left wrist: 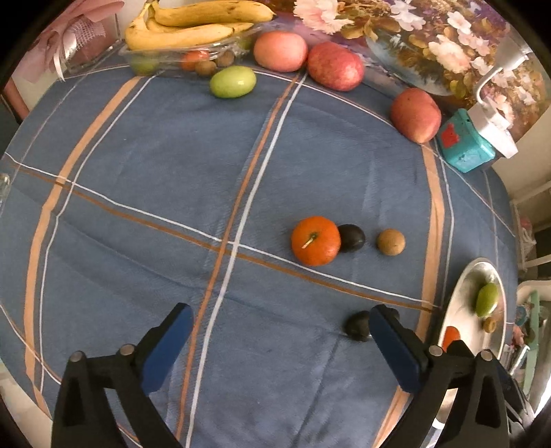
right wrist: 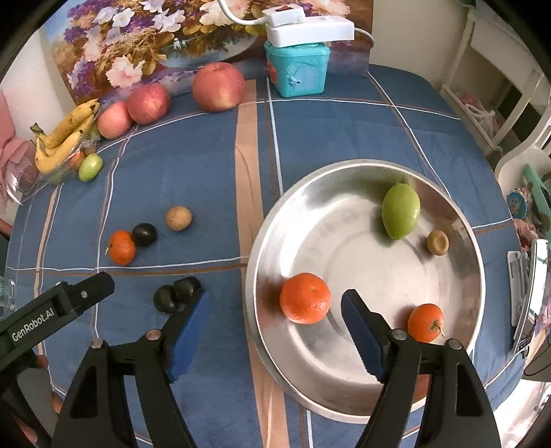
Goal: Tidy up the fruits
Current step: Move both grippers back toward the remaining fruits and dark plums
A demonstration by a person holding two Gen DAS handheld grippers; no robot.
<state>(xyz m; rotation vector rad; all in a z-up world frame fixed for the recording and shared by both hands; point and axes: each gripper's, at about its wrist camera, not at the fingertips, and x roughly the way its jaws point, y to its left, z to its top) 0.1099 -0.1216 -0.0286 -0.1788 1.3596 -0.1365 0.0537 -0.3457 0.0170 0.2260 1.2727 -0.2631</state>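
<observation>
A: On the blue plaid tablecloth (right wrist: 193, 165), which fruit is loose?
B: A tangerine (left wrist: 315, 240) touching a dark plum (left wrist: 352, 237), with a brown longan (left wrist: 390, 242) just beside them, mid-cloth. Two more dark plums (right wrist: 175, 294) sit touching near the steel basin (right wrist: 265, 220).
A: Room to move?
B: Bare cloth lies ahead of the left gripper (left wrist: 280, 348); apples (right wrist: 218, 86) and bananas (left wrist: 193, 24) line the far edge.
A: The grippers?
B: Both spread wide, holding nothing. Only the right gripper (right wrist: 273, 327) view shows the basin's inside: two tangerines (right wrist: 305, 298), a green fruit (right wrist: 401, 210), another longan (right wrist: 437, 242).
</observation>
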